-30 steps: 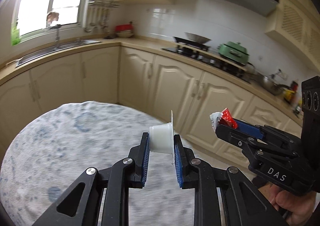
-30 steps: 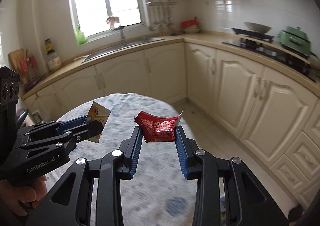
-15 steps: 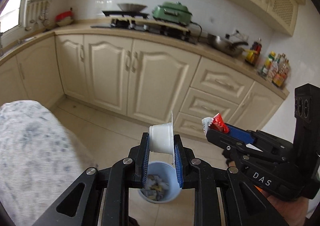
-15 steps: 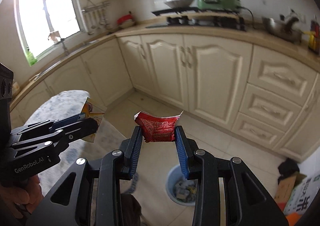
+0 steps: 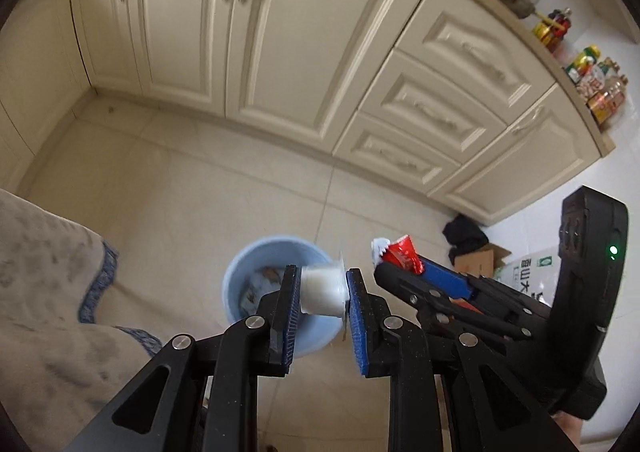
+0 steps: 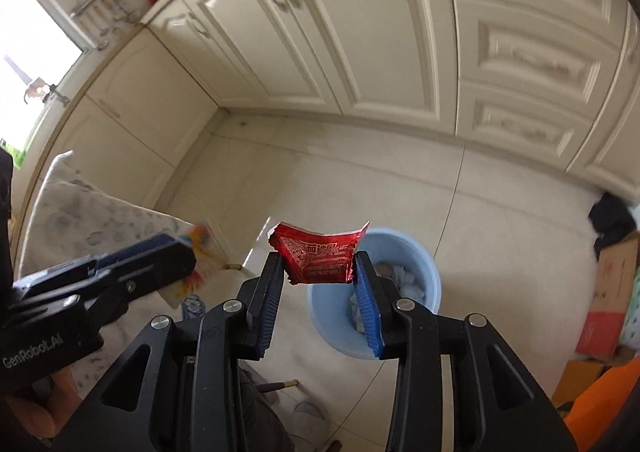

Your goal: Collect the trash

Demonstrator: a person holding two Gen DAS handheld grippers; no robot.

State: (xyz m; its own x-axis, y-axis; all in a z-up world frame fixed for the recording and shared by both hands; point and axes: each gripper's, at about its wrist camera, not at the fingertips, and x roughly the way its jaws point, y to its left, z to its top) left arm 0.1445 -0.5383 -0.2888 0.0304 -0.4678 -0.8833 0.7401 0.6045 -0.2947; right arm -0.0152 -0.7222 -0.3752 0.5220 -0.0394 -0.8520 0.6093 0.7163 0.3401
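Observation:
My left gripper (image 5: 323, 273) is shut on a small white plastic cup (image 5: 320, 290) lying on its side, its foil lid against the right pad. It hangs over a light blue bin (image 5: 248, 258) with several scraps inside. In the right wrist view my right gripper (image 6: 318, 258) points down beside the same bin (image 6: 420, 256). A crumpled red wrapper (image 6: 316, 252) spans its blue pads while the jaws are opening. The left gripper (image 6: 188, 254) shows at left with the cup's colourful lid (image 6: 202, 262). The right gripper (image 5: 400, 267) and wrapper (image 5: 402, 252) show beside the cup.
Cream cabinet doors and drawers (image 5: 280, 52) run along the far side of the tiled floor. A table under a grey patterned cloth (image 5: 48, 292) stands at the left. Cardboard boxes (image 6: 608, 292) and a dark cloth (image 5: 464, 232) lie on the floor at the right.
Both grippers swung away from the table and tilted down over the blue bin. The right jaws have spread a little, with the red wrapper stretched wider between them. The cup stays gripped.

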